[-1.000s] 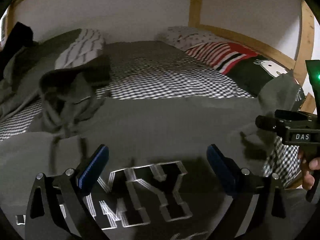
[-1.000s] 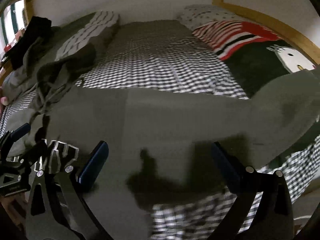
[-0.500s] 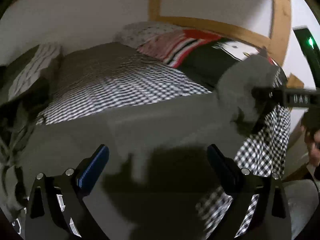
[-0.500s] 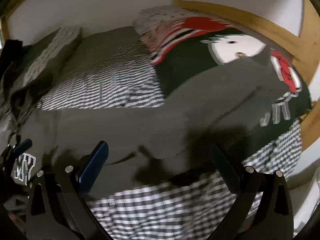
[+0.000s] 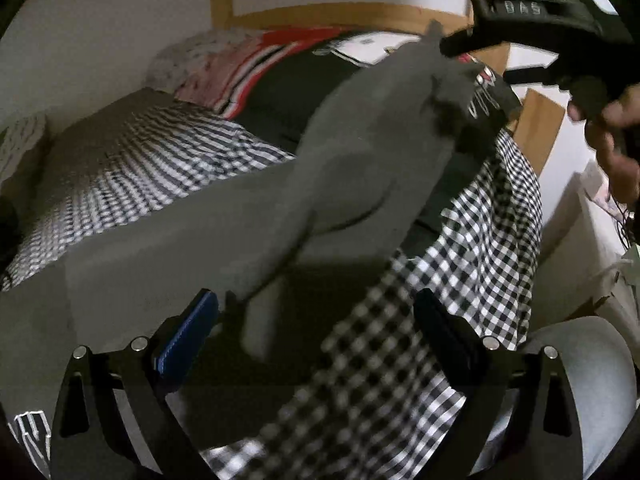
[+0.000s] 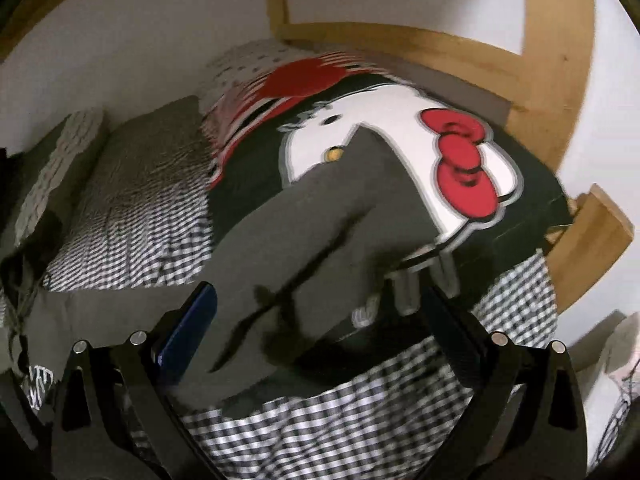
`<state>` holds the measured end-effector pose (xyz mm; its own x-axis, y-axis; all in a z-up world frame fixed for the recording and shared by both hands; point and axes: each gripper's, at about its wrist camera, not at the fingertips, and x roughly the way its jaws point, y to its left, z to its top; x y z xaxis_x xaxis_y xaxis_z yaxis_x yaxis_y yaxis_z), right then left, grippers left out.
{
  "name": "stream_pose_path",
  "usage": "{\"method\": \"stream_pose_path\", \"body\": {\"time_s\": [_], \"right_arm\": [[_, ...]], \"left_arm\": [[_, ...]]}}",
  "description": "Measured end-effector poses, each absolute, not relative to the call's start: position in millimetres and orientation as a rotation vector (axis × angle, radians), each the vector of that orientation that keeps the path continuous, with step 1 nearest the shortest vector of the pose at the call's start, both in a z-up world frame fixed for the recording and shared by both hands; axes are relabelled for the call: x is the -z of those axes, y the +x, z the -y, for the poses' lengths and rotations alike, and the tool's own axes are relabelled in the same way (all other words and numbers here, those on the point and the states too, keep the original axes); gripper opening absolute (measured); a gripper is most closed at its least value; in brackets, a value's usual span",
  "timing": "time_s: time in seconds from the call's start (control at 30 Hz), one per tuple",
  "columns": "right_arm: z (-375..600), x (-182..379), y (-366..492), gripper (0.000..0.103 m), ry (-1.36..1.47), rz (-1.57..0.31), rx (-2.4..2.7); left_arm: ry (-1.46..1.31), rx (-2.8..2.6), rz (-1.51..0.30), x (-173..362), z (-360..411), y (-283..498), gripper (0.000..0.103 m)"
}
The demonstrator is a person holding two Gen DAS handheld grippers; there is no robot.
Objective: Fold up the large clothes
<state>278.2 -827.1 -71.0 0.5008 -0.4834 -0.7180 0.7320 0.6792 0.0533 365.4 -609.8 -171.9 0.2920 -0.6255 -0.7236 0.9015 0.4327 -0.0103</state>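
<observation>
A large grey sweatshirt (image 5: 168, 264) lies flat on the bed, with a bit of its white lettering (image 5: 32, 436) at the lower left. Its right sleeve (image 5: 372, 120) runs up and to the right onto a black cartoon pillow. My left gripper (image 5: 318, 312) is open just above the sweatshirt where the sleeve meets the body. The right gripper (image 5: 460, 44), held by a hand (image 5: 612, 140), is at the sleeve's far end. In the right wrist view the right gripper (image 6: 320, 312) stands wide open with the sleeve (image 6: 320, 220) lying between its fingers, not pinched.
The black-and-white checked bedcover (image 5: 480, 240) hangs over the right edge of the bed. A black cat-face pillow (image 6: 400, 152) and a red striped pillow (image 6: 288, 80) lean on the wooden bed frame (image 6: 560, 80). Dark clothes (image 6: 24, 240) are heaped at the far left. A person's grey-clad leg (image 5: 580, 392) is at the lower right.
Both views have swung right, from the sweatshirt's lettered chest to its right sleeve. The right gripper has travelled out to the sleeve's end on the pillow. Both grippers stayed open.
</observation>
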Motion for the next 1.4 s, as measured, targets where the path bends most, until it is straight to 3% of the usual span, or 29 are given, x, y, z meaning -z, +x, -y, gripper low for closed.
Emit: {"method": "stream_pose_path", "body": {"time_s": [0.27,0.33,0.5,0.57,0.63,0.7,0.77,0.83,0.93,1.03,1.2,1.37,1.4], "right_arm": [[865.2,78.9,252.4,0.1,0.475,-0.715,0.77],[868.2,82.2,251.0,0.1,0.492,-0.706,0.752],[876.0,91.1,248.2,0.1,0.575,-0.677,0.71],[881.6,95.2,243.4,0.1,0.652,-0.654,0.683],[892.6,103.6,236.6,0.1,0.776,-0.623,0.622],[904.0,114.2,234.5,0.096,0.878,-0.611,0.554],[908.4,114.6,231.5,0.082,0.889,-0.588,0.539],[905.3,108.1,228.2,0.08,0.866,-0.545,0.509],[900.0,98.6,220.7,0.07,0.827,-0.493,0.492],[894.7,87.4,210.8,0.071,0.805,-0.422,0.473],[907.4,110.3,233.6,0.071,0.845,-0.531,0.449],[918.3,118.0,234.9,0.07,0.917,-0.476,0.402],[919.1,116.4,236.6,0.061,0.917,-0.462,0.368]], "left_arm": [[0.462,1.044,-0.784,192.2,638.8,376.7,0.094],[0.488,1.021,-0.77,194.4,641.3,380.2,0.08],[0.584,1.008,-0.729,192.7,645.7,383.0,0.07],[0.643,1.011,-0.699,191.1,648.8,378.9,0.06],[0.697,1.044,-0.677,189.4,651.9,370.2,0.039],[0.762,1.037,-0.633,189.5,655.6,360.0,0.039],[0.781,1.035,-0.623,190.6,657.8,357.6,0.039],[0.743,1.042,-0.642,189.9,655.9,361.9,0.042],[0.729,0.991,-0.615,193.7,653.9,366.8,0.066],[0.677,0.994,-0.653,194.9,650.4,375.3,0.07],[0.643,0.998,-0.661,198.1,649.5,379.3,0.072],[0.558,1.018,-0.71,200.6,644.1,387.9,0.074],[0.559,1.019,-0.703,201.2,644.4,387.8,0.075]]}}
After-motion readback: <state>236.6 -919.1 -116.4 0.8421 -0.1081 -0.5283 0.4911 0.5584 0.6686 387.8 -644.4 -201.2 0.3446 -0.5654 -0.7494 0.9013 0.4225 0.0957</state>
